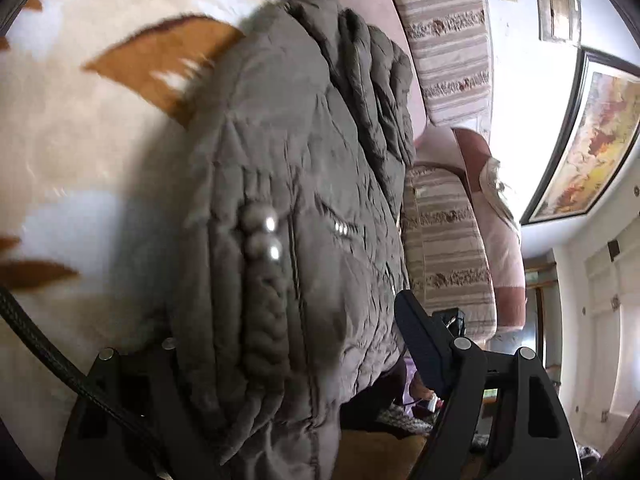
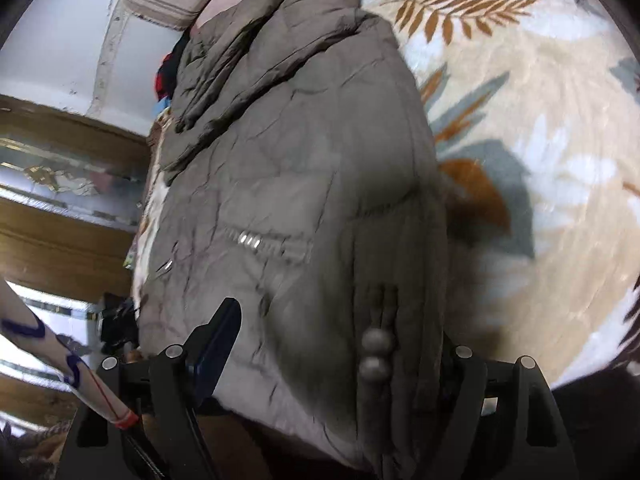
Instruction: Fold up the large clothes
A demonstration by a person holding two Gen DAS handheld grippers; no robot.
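Observation:
A grey-brown padded jacket (image 1: 304,160) lies folded on a cream blanket with brown leaves (image 1: 72,140); it has a silver pocket zip and two round beads (image 1: 264,236) on a braided cord. My left gripper (image 1: 288,320) has the jacket's near end bulging between its wide-set jaws. Its right finger (image 1: 420,340) rests against the jacket's edge, and the left one is hidden under the fabric. My right gripper (image 2: 340,320) straddles the same jacket (image 2: 304,152) near the beads (image 2: 376,356). Its left finger (image 2: 216,336) presses on the fabric; the right one is covered.
Striped cushions (image 1: 448,60) and a pink pillow stand along the bed's far side. A framed picture (image 1: 592,140) hangs on the white wall. Wooden furniture (image 2: 60,248) stands off the bed's edge, and a white thing with blue marks (image 2: 60,352) is beside my right gripper.

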